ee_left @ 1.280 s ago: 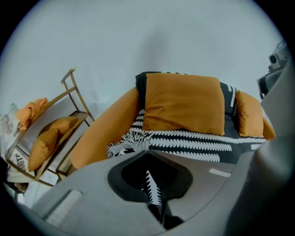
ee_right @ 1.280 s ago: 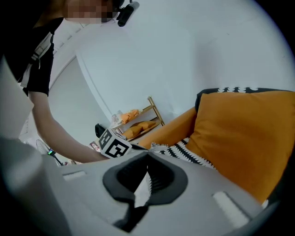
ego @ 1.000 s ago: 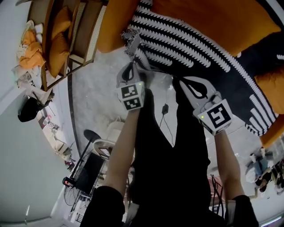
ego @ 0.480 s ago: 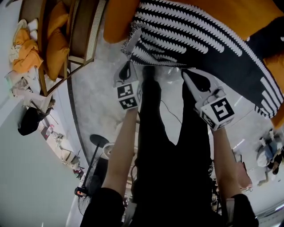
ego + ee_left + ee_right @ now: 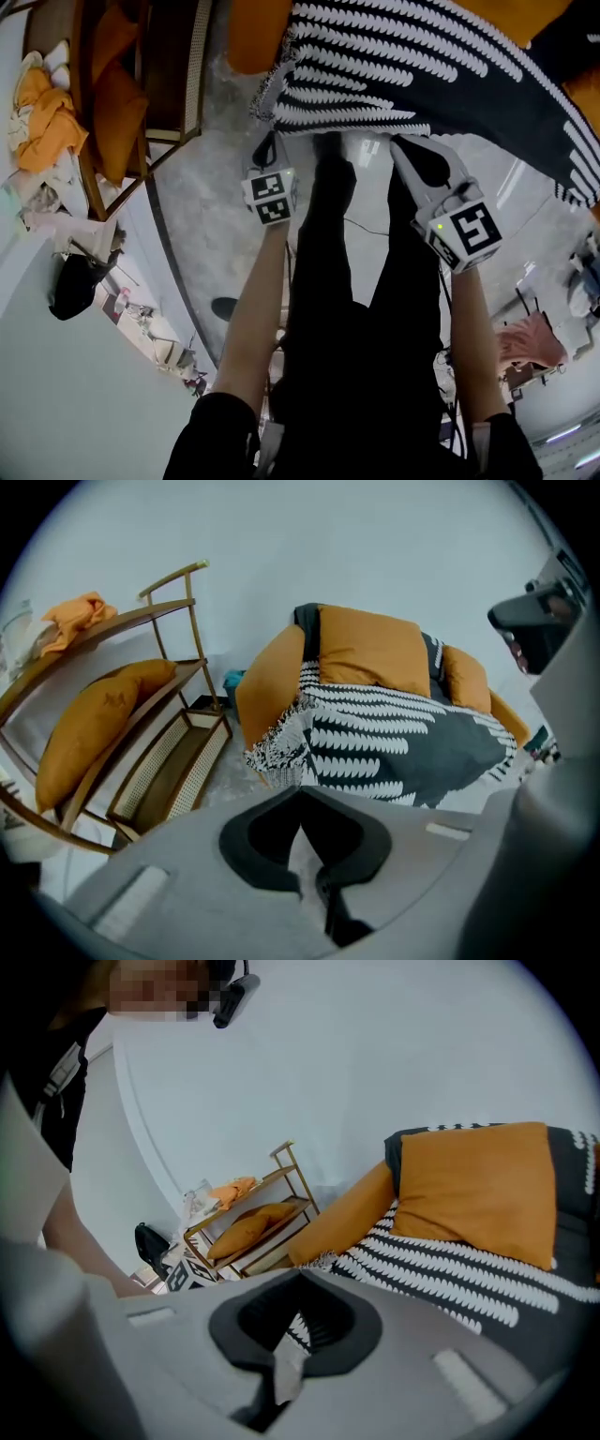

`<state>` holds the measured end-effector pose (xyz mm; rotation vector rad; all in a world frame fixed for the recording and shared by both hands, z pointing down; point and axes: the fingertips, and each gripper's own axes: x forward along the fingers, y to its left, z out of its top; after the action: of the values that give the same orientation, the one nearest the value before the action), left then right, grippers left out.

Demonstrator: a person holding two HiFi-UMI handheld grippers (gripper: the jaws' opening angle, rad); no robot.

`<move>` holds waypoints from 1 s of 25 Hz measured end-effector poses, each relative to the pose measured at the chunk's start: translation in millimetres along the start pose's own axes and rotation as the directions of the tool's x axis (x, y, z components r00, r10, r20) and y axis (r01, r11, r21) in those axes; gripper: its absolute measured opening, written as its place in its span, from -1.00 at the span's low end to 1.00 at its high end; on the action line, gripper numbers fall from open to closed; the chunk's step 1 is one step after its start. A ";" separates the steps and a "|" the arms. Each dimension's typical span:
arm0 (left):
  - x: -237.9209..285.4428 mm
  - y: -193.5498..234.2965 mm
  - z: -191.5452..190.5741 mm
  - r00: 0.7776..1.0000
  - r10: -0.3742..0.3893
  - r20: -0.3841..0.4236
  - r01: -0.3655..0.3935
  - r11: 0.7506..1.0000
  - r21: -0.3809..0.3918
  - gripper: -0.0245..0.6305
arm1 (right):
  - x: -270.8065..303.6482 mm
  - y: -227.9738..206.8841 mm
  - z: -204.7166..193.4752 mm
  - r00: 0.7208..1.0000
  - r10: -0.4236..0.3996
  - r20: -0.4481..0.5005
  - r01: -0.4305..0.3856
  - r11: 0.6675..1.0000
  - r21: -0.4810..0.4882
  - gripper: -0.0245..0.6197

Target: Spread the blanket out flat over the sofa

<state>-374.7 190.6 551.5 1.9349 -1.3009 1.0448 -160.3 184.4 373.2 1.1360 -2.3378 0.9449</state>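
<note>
A black blanket [image 5: 422, 56] with white scalloped stripes lies spread over the orange sofa [image 5: 253, 37], its fringed front edge hanging toward the floor. In the left gripper view the blanket [image 5: 394, 742] covers the seat below the orange back cushions [image 5: 366, 649]. My left gripper [image 5: 269, 141] hangs just short of the blanket's fringed left corner, jaws shut and empty. My right gripper [image 5: 401, 142] sits just below the front edge, jaws together with nothing between them. The right gripper view shows the blanket [image 5: 450, 1269] a little way beyond the shut jaws [image 5: 300, 1274].
A wooden rack [image 5: 122, 103] with orange cushions and an orange cloth [image 5: 42, 112] stands left of the sofa. A black bag [image 5: 75, 286] lies on the grey floor at far left. The person's black-trousered legs [image 5: 356, 281] stand between the grippers.
Both grippers have drawn back from the blanket's front edge toward the person. The left tip, earlier at the fringed corner, now hangs below it. Both stay shut.
</note>
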 end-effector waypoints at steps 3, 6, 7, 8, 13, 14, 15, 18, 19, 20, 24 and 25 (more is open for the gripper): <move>6.5 10.7 -18.3 0.999 -0.016 -0.030 0.019 0.995 0.094 -0.89 | 0.6 6.7 -6.9 0.999 -0.034 0.003 0.034 0.999 0.021 -0.91; 19.2 13.3 -34.6 0.998 -0.027 -0.062 0.036 0.986 0.160 -0.89 | -4.0 3.7 -15.3 0.998 -0.057 0.005 0.057 0.998 0.042 -0.91; 24.3 13.1 -40.3 0.997 -0.030 -0.072 0.043 0.984 0.175 -0.89 | -5.7 2.2 -19.6 0.998 -0.061 0.005 0.060 0.997 0.049 -0.91; 30.2 12.9 -46.1 0.996 -0.034 -0.081 0.049 0.981 0.187 -0.89 | -6.6 0.5 -25.0 0.998 -0.062 0.004 0.062 0.997 0.055 -0.91; 69.2 20.3 -78.4 0.990 -0.048 -0.131 0.083 0.958 0.276 -0.89 | 8.5 -7.1 -64.0 0.998 -0.059 -0.006 0.059 0.992 0.113 -0.91; 77.4 23.3 -83.3 0.989 -0.043 -0.140 0.083 0.954 0.289 -0.89 | 13.9 -8.7 -70.3 0.998 -0.057 -0.006 0.057 0.991 0.124 -0.91; 84.8 26.1 -88.6 0.988 -0.037 -0.148 0.080 0.951 0.300 -0.89 | 19.0 -9.9 -75.8 0.999 -0.052 -0.009 0.052 0.990 0.128 -0.91; 104.6 34.5 -106.2 0.984 -0.014 -0.176 0.073 0.940 0.333 -0.89 | 31.0 -12.4 -89.2 0.999 -0.038 -0.012 0.039 0.992 0.122 -0.91; 111.7 38.4 -111.7 0.982 -0.004 -0.188 0.071 0.934 0.351 -0.89 | 35.5 -12.9 -91.7 0.999 -0.036 -0.011 0.037 0.992 0.122 -0.91; 119.0 43.0 -117.5 0.980 0.008 -0.200 0.069 0.926 0.371 -0.89 | 40.2 -12.9 -93.6 0.999 -0.034 -0.009 0.035 0.992 0.122 -0.91; 147.5 58.1 -142.3 0.968 0.034 -0.250 0.081 0.895 0.438 -0.89 | 56.8 -12.4 -102.2 1.000 -0.009 -0.002 0.009 0.989 0.146 -0.91; 154.9 59.4 -147.1 0.965 0.035 -0.261 0.090 0.888 0.451 -0.89 | 59.2 -12.7 -106.1 1.000 -0.001 -0.005 0.002 0.988 0.153 -0.91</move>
<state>-438.3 212.8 762.8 2.0415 -0.9287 1.6514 -181.8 221.6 487.6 1.1914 -2.2923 1.1417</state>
